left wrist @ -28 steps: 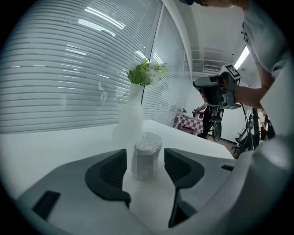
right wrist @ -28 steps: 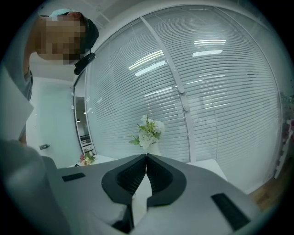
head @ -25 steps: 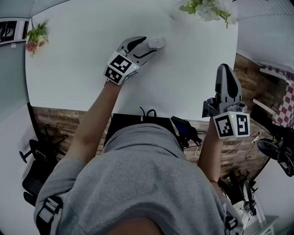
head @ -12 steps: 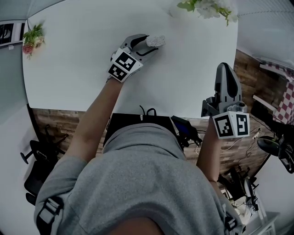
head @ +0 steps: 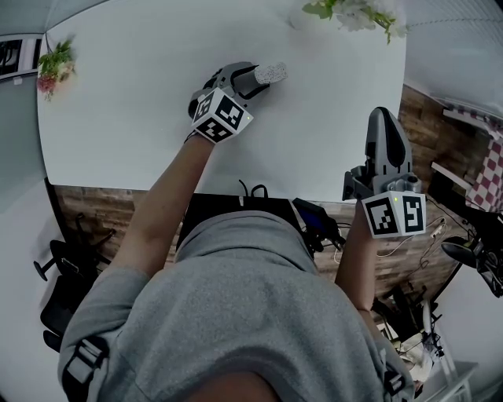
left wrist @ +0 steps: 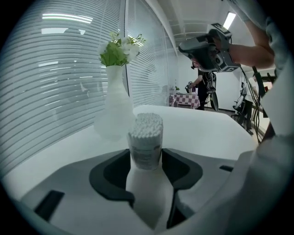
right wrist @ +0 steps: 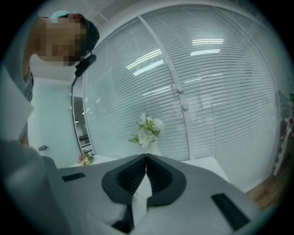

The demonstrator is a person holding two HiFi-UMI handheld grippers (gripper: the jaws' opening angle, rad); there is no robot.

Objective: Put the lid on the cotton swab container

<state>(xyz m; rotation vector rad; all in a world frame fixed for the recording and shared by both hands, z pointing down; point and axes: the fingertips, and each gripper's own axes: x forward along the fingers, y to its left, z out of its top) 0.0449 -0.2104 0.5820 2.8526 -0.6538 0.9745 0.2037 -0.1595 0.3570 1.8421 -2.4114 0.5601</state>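
The cotton swab container (left wrist: 146, 137) stands upright on the white table (head: 141, 102), open at the top with the swab tips showing. In the head view the cotton swab container (head: 273, 73) is at the far middle of the table. My left gripper (head: 255, 78) reaches around it. Its jaws have just been closing, and the dark pads (left wrist: 120, 170) now lie against both sides of the label. My left gripper (left wrist: 146, 158) points down at a slant. My right gripper (head: 385, 118) hangs over the table's near right edge, apart from the container, with its jaws shut (right wrist: 146, 158). No lid shows in any view.
A white vase of flowers (left wrist: 117, 110) stands just behind the container, at the table's far edge (head: 354, 16). A small flower pot (head: 55, 67) sits at the far left corner. Window blinds run behind the table. Cables and gear lie on the floor at the right.
My left gripper moved forward and down so its jaws now flank the container, and it rolled, turning its marker cube. The right gripper stayed still.
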